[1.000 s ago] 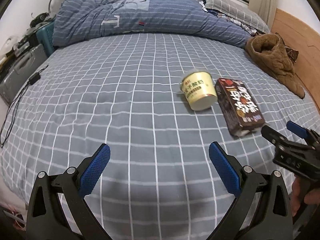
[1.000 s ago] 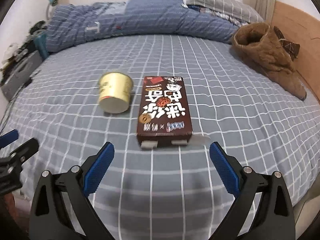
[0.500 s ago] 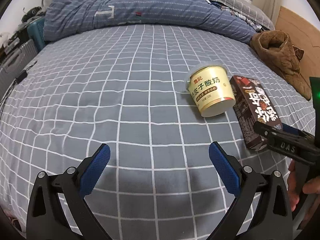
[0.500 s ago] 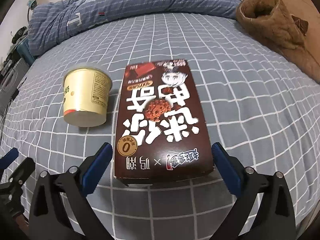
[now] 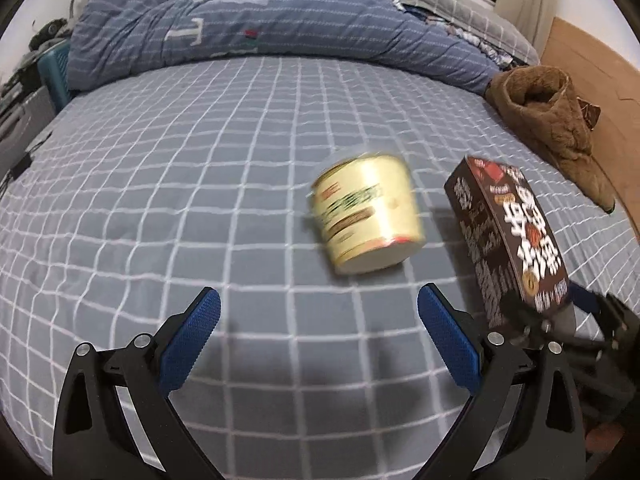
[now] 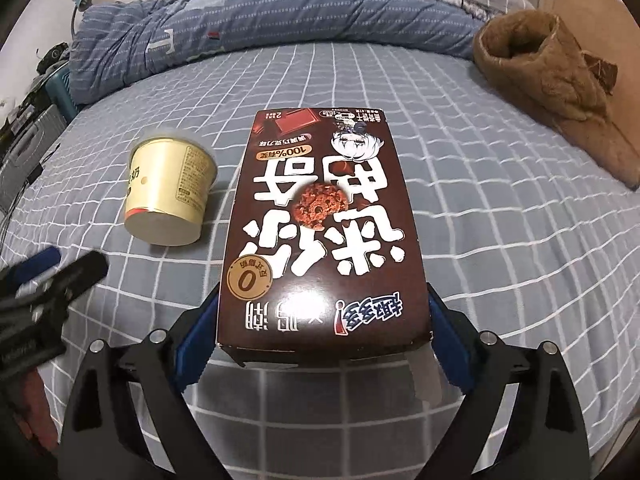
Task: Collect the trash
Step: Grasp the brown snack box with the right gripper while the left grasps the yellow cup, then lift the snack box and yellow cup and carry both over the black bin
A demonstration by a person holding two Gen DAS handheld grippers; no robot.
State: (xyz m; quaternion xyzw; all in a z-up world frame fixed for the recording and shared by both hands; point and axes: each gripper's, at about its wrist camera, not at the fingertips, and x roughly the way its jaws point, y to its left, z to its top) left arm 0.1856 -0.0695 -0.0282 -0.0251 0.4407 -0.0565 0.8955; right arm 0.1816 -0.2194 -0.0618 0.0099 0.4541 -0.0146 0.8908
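Observation:
A dark brown snack box [image 6: 320, 232] with white lettering sits between the blue pads of my right gripper [image 6: 324, 320], which is shut on its near end; in the left wrist view the box [image 5: 508, 236] is tilted up off the bed. A cream yogurt cup [image 5: 368, 216] lies on its side on the grey checked bed, also in the right wrist view [image 6: 168, 192], left of the box. My left gripper [image 5: 320, 336] is open and empty, just short of the cup.
A rumpled blue duvet [image 5: 248, 28] and pillows lie at the far end of the bed. A brown fleece garment [image 6: 552, 80] lies at the right by the wooden headboard. Cases and clutter stand off the bed's left edge [image 5: 24, 120].
My right gripper moved forward and closed on the snack box, lifting its near end. My left gripper moved nearer the yogurt cup.

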